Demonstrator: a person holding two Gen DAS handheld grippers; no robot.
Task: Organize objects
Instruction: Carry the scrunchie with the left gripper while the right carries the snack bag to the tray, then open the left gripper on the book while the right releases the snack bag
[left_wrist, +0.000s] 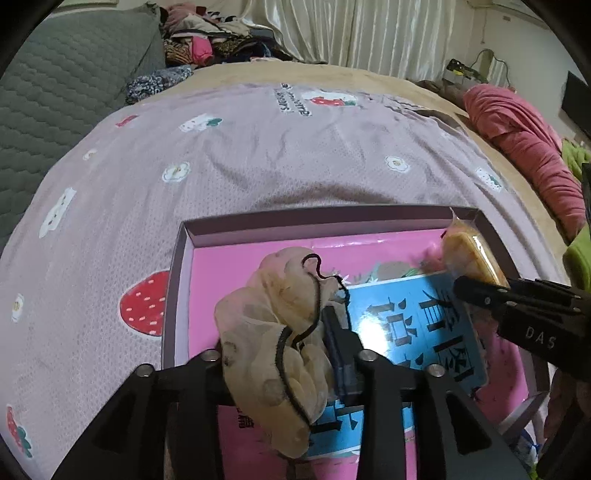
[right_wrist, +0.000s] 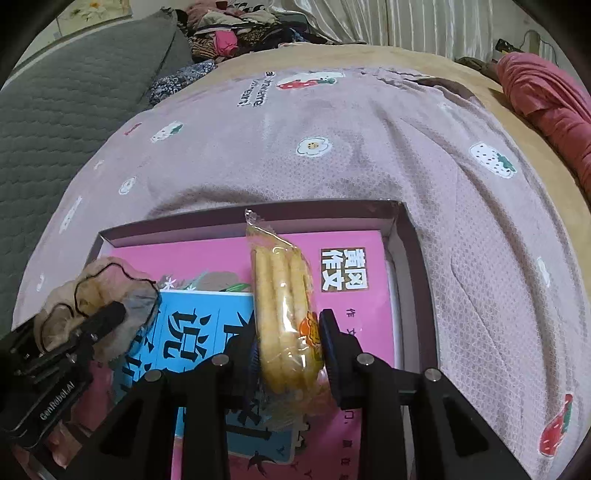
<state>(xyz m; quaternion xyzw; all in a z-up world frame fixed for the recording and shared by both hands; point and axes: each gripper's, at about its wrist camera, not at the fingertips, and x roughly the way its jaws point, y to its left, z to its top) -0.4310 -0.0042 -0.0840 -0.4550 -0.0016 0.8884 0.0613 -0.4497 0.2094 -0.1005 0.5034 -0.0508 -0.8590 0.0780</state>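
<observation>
My left gripper (left_wrist: 284, 350) is shut on a cream scrunchie (left_wrist: 273, 332) with a dark edge, held above the left part of an open box (left_wrist: 295, 218). My right gripper (right_wrist: 288, 332) is shut on a clear packet of biscuits (right_wrist: 282, 306), held upright above the box (right_wrist: 410, 280). A pink book (right_wrist: 351, 236) lies in the box with a blue book (left_wrist: 417, 325) on top. The scrunchie (right_wrist: 92, 295) and left gripper (right_wrist: 107, 317) show at the left of the right wrist view. The packet (left_wrist: 469, 251) and right gripper (left_wrist: 480, 291) show at the right of the left wrist view.
The box rests on a mauve bedspread (left_wrist: 258, 155) with strawberry and flower prints. A grey quilted cushion (left_wrist: 55, 81) lies at the left. Piled clothes (left_wrist: 207, 40) lie at the back. A red blanket (left_wrist: 524, 140) and green cloth (left_wrist: 580, 251) lie at the right.
</observation>
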